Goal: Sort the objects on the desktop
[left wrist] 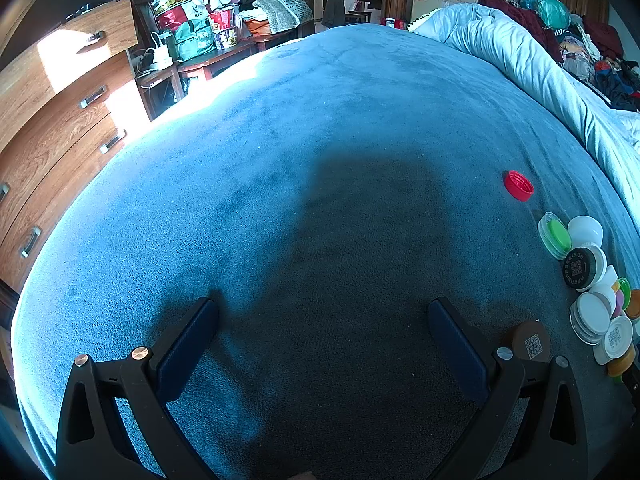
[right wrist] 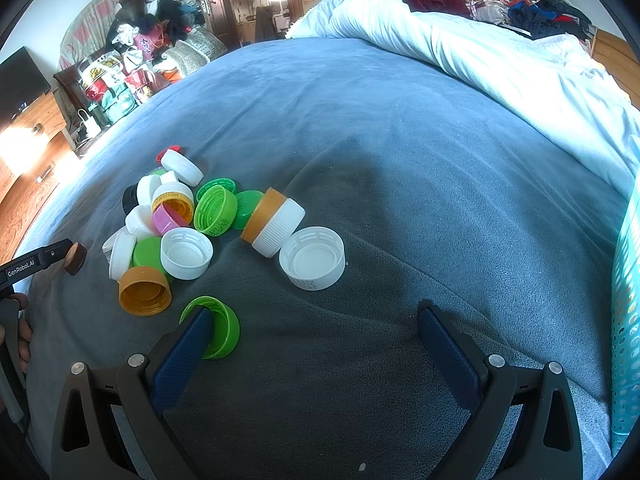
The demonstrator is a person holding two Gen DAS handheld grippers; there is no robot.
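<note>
Green cap [right wrist: 218,332] touching right hand-held gripper [right wrist: 316,330] left finger.

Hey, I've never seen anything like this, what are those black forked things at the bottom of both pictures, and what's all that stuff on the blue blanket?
Those black forks are hand-held grippers, one in each of a person's hands. Each carries a wide-angle camera looking forward between its two fingers, so one picture comes from the left gripper, the other from the right gripper. Both stand open and hold nothing. Below them lies a blue blanket on a bed, with a white duvet behind. On the blanket sits a pile of bottle caps: white, green, orange, pink. One green cap lies right by the right gripper's left finger. A red cap lies apart from the pile, and a brown cap lies beside the left gripper. A turquoise basket stands at the right.
</note>
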